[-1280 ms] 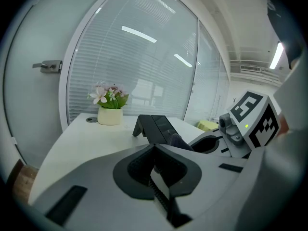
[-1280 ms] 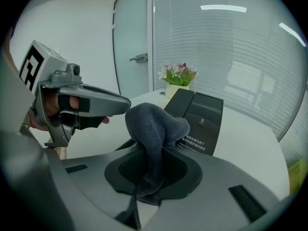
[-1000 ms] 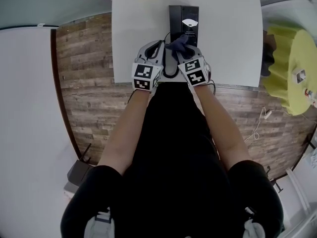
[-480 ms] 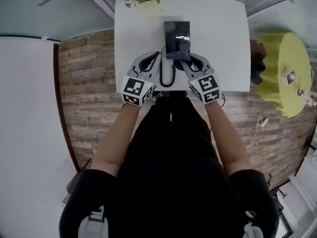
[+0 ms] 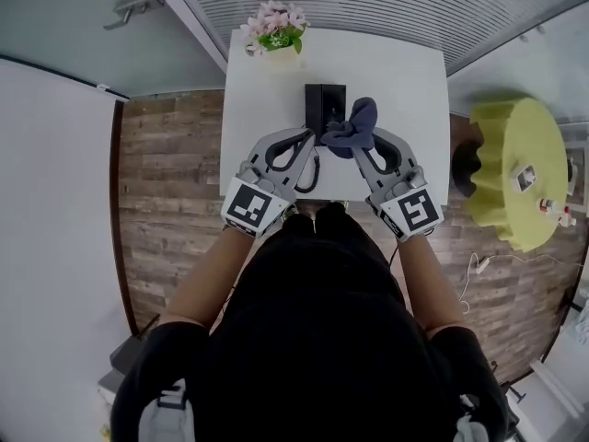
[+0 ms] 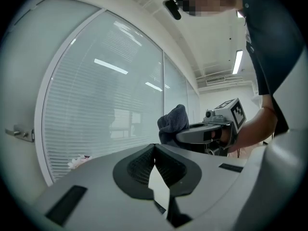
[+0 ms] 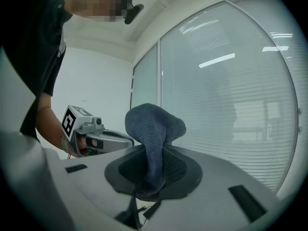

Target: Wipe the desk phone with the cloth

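Cloth (image 5: 354, 124) pinched in right gripper (image 5: 358, 145) hides part of desk phone (image 5: 322, 101); left gripper (image 5: 310, 142) closed, empty.

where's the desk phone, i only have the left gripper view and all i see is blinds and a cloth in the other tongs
observer: The head view shows the desk phone standing in the middle of the white table.
operator: is the cloth on it
observer: In the head view the cloth overlaps the phone's right edge. Contact can't be judged from above.
operator: are those tongs really clamped on it
observer: Yes. The right gripper view shows the right gripper shut on the cloth, with a bunch standing up past the tongs.
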